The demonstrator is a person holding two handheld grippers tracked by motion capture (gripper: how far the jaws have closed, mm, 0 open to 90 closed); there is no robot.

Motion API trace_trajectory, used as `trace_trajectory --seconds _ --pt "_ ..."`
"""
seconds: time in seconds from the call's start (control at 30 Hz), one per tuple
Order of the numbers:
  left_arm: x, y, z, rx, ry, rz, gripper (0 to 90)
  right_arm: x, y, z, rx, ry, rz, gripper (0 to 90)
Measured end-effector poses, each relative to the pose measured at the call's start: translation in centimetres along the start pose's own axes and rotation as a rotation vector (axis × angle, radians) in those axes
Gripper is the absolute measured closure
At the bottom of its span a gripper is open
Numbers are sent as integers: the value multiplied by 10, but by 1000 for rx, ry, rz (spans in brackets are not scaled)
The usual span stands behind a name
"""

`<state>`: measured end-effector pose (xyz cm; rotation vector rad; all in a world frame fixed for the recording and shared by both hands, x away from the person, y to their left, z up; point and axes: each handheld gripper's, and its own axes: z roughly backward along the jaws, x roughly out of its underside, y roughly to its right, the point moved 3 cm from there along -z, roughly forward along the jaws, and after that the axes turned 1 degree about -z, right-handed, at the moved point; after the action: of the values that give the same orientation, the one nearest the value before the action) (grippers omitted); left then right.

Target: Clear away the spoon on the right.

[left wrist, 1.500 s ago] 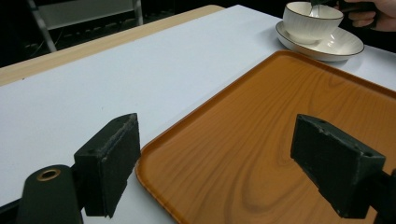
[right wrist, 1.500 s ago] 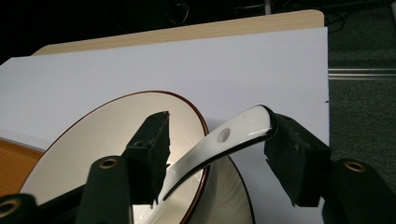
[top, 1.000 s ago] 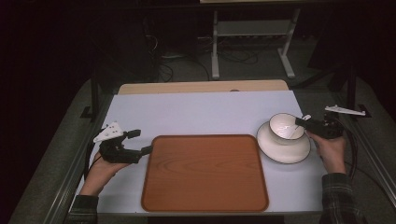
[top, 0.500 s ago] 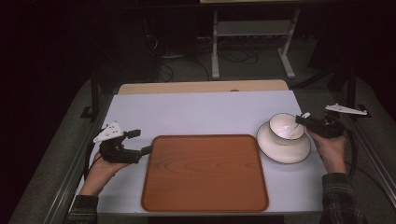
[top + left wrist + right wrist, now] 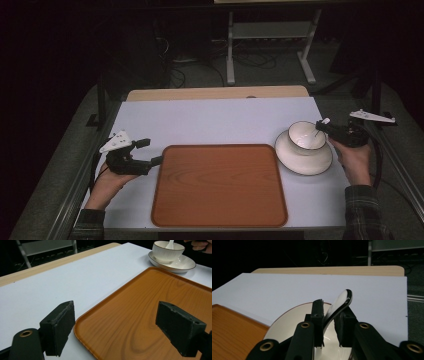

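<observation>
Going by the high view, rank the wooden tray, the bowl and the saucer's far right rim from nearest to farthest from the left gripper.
1. Wooden tray: its left edge lies right at the left gripper, whose jaws stand open at that edge.
2. Bowl: across the tray, on the right side of the table, sitting on the saucer.
3. Saucer's far right rim: just beyond the bowl, nearest the right hand.
</observation>
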<state>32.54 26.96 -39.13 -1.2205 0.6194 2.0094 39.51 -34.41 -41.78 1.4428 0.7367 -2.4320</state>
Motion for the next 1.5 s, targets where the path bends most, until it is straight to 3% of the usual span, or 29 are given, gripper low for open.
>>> trace_trajectory --seconds 0.47,1.5 --pt "0 0 0 -1 1 1 154 -7 -14 2 -70 30 52 846" --pt "1 -1 1 -1 1 3 154 -26 -36 13 -44 89 116 847"
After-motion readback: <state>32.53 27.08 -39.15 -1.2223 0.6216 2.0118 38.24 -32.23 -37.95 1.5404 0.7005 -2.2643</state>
